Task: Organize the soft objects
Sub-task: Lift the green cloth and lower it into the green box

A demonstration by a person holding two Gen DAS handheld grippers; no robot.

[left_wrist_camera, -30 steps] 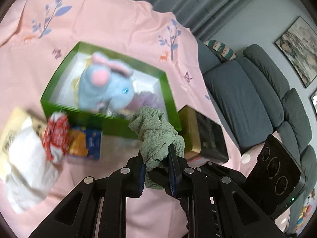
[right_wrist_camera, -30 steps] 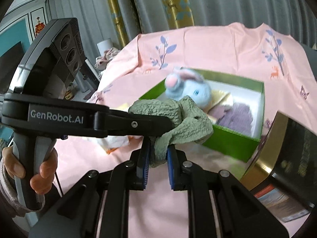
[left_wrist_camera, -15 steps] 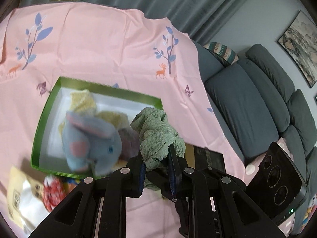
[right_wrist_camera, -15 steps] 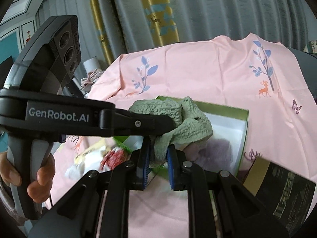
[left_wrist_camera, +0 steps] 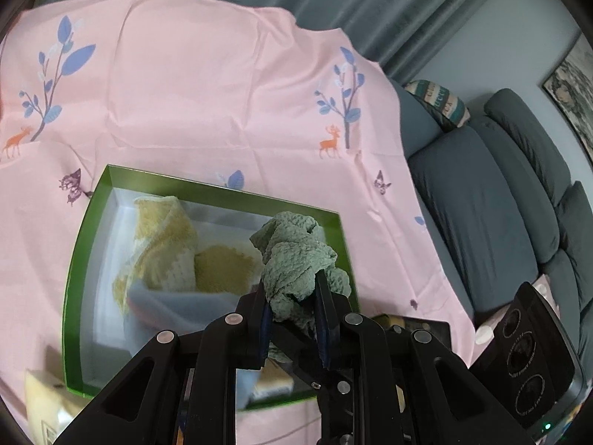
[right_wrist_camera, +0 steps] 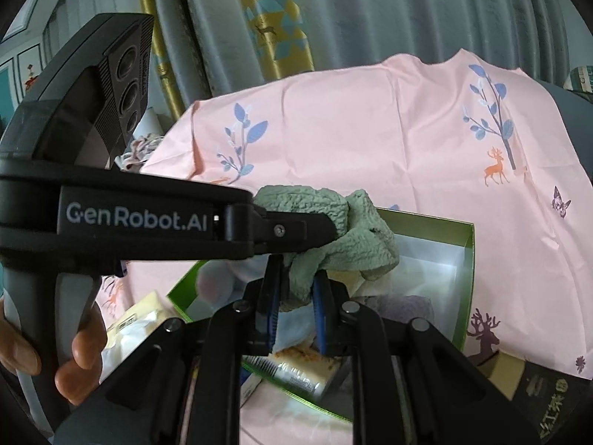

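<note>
Both grippers are shut on one crumpled green cloth [left_wrist_camera: 296, 256], held in the air over the green box [left_wrist_camera: 79, 244]. My left gripper [left_wrist_camera: 292, 296] pinches its lower end; my right gripper [right_wrist_camera: 296, 289] pinches the cloth [right_wrist_camera: 333, 233] from the other side. The box holds a yellow towel [left_wrist_camera: 166, 244] and a blue plush bunny [left_wrist_camera: 178, 307], partly hidden behind the left gripper's fingers. A purple cloth [right_wrist_camera: 404, 304] lies in the box in the right wrist view. The left gripper's body [right_wrist_camera: 129, 218] crosses the right wrist view.
The box sits on a pink printed tablecloth [left_wrist_camera: 207, 92]. A dark tin [right_wrist_camera: 548, 396] stands to the box's right. Snack packets [right_wrist_camera: 296, 367] lie by the box's front edge, a pale bag [left_wrist_camera: 44, 400] at its left. A grey sofa [left_wrist_camera: 481, 204] is to the right.
Both grippers have carried the green cloth forward, from in front of the box to above its inside. The packets have slid below the view. The grip on the cloth is unchanged.
</note>
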